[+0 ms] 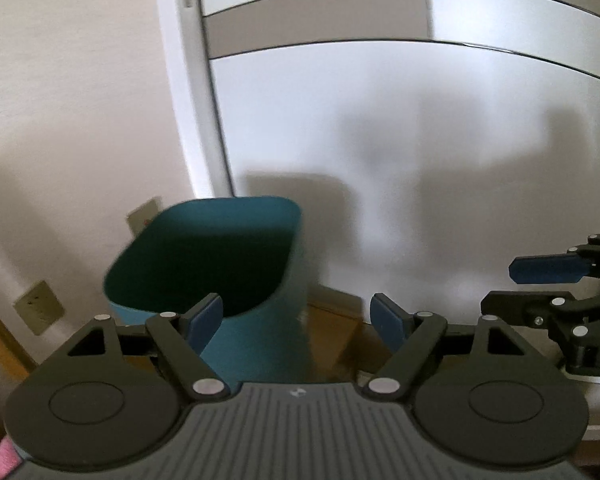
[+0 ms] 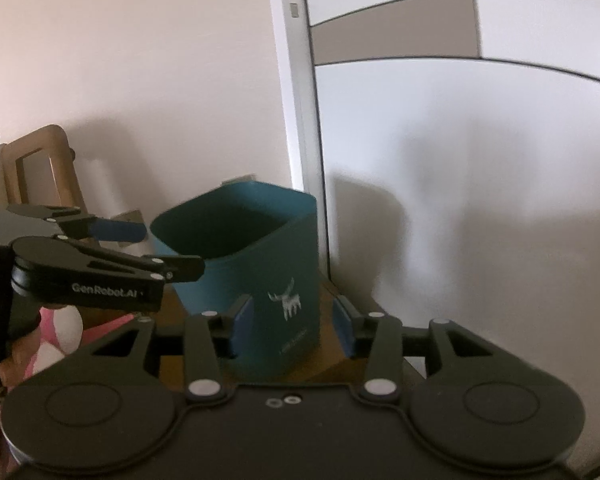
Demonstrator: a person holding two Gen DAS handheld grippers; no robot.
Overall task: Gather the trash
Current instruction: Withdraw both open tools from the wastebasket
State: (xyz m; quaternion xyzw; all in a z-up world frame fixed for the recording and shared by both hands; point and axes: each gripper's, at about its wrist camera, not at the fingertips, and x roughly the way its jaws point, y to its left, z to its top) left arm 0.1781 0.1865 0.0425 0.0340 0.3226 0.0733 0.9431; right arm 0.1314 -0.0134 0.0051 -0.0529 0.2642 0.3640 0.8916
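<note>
A teal trash bin [image 1: 256, 344] stands on the wooden floor in the corner between wall and wardrobe. Its inside is dark, and I cannot see what it holds. My left gripper [image 1: 296, 320] hovers in front of the bin's near rim, jaws open and empty. My right gripper [image 1: 532, 288] enters from the right edge of the left wrist view. In the right wrist view the bin [image 2: 268, 264] shows a white animal print [image 2: 286, 298]. My right gripper [image 2: 293, 320] is open in front of it with nothing held. My left gripper [image 2: 156, 246] reaches toward the bin's left rim.
A white and grey panelled wardrobe [image 1: 380, 120] rises behind the bin. Wall sockets [image 1: 38, 306] sit low on the beige wall at left. A wooden chair [image 2: 40, 168] stands at far left. Something pink and white [image 2: 60, 332] lies below the left gripper.
</note>
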